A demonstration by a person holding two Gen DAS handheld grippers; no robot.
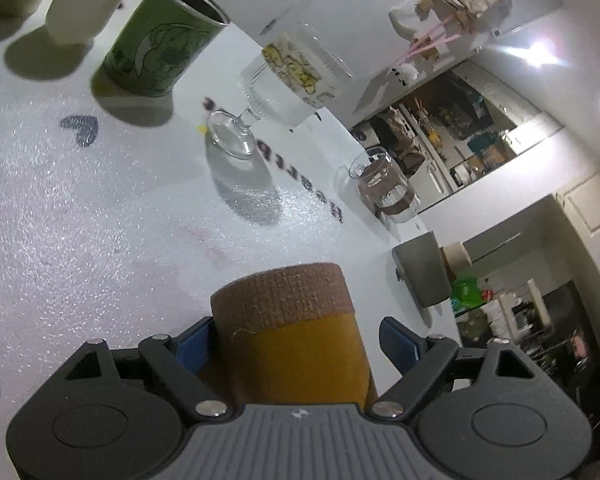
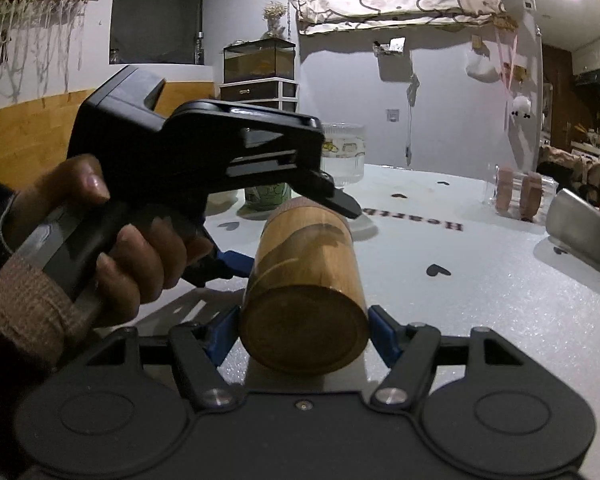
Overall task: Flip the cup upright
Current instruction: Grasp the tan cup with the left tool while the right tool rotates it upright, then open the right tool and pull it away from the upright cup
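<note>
A wooden cup (image 2: 304,292) with a brown fabric band at one end lies on its side on the white table (image 2: 480,300), its flat base toward the right wrist camera. My right gripper (image 2: 302,334) has its blue pads on both sides of the base end, shut on it. In the left wrist view the cup (image 1: 288,332) sits between the fingers of my left gripper (image 1: 296,344); the left pad touches it and the right pad stands a little apart. My left gripper also shows in the right wrist view (image 2: 284,224), reaching over the banded end.
A green printed cup (image 1: 160,40), a stemmed glass (image 1: 276,88) and a clear glass (image 1: 384,184) stand further back. A metal cup (image 2: 580,228) lies at the right. White containers (image 1: 84,4) stand at the far left. The table edge runs near the metal cup.
</note>
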